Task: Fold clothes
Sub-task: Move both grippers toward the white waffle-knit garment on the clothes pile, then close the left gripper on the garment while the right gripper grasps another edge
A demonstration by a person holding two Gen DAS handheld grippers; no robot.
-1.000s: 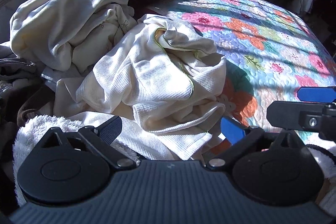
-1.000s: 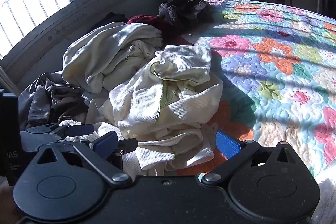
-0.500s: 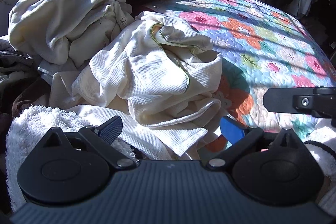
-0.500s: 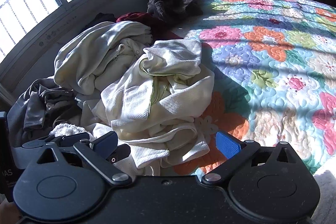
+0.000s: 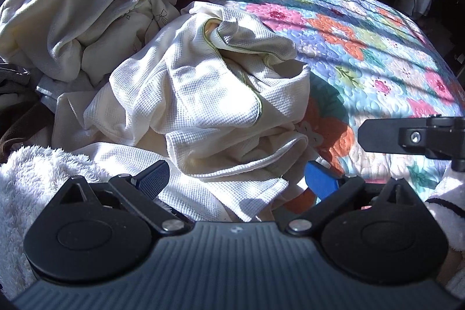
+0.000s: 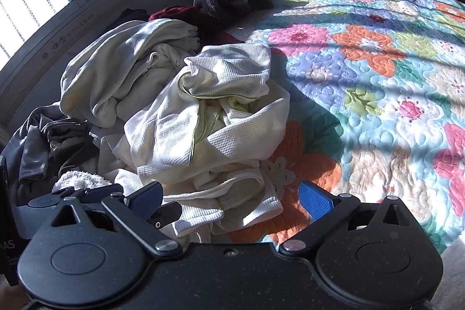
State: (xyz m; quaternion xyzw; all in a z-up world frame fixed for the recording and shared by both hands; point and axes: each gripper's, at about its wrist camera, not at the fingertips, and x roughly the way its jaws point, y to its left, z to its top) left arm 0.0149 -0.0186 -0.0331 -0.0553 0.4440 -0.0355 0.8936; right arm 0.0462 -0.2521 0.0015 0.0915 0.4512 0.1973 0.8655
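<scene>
In the left wrist view, your left gripper point(image 5: 237, 177) hangs low over the near edge of the heap with its blue-padded jaws spread wide and nothing between them. The crumpled cream waffle-knit garment with green piping point(image 5: 203, 95) lies just beyond the pads, on the floral quilted bedspread point(image 5: 377, 57). A fluffy white towel point(image 5: 32, 176) sits near left, and a smooth cream garment point(image 5: 78, 13) is piled far left.

In the right wrist view, your right gripper point(image 6: 229, 199) is equally wide and empty, poised above the waffle garment's point(image 6: 215, 118) near hem. The left gripper point(image 6: 87, 193) shows at the near left.

You look to be at the pick-up step; nothing is folded yet. Next, you likely need to lower both claws onto separate hem edges, pinch a single layer each, and draw the garment right onto the bare quilt.
</scene>
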